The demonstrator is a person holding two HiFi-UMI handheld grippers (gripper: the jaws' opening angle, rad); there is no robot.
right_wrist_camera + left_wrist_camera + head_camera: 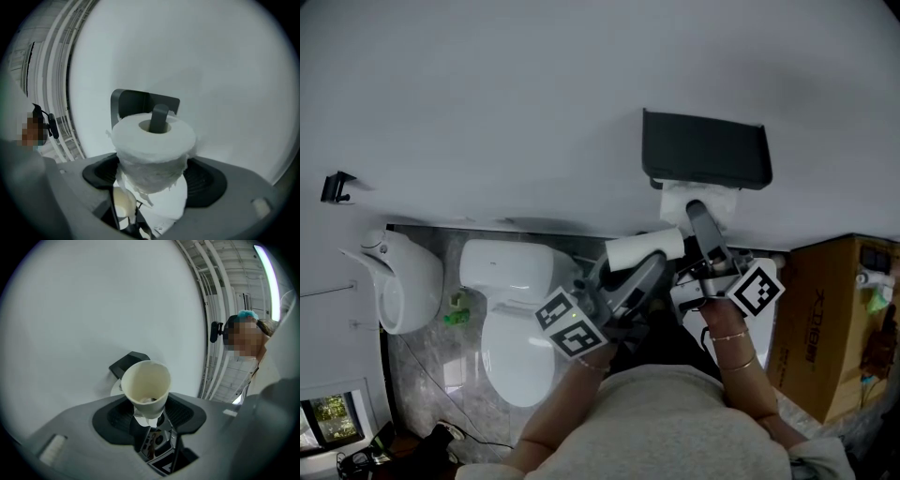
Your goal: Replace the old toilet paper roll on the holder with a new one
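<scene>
The wall [487, 84] was white. A toilet [520, 328] stood below it on the left and a box [825, 319] on the right. The dark holder [705, 150] was fixed to the wall. The new roll [153, 140] sat on the holder's peg [159, 117], which ran through its core. The right gripper [153, 171] had its jaws pinching the roll on both sides. The left gripper [149, 411] had its jaws clamped on the empty tube [146, 385], which was off the holder, near it and lower left.

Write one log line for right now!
left gripper: holding empty tube | right gripper: holding paper roll | holder peg: inside roll's hole
</scene>
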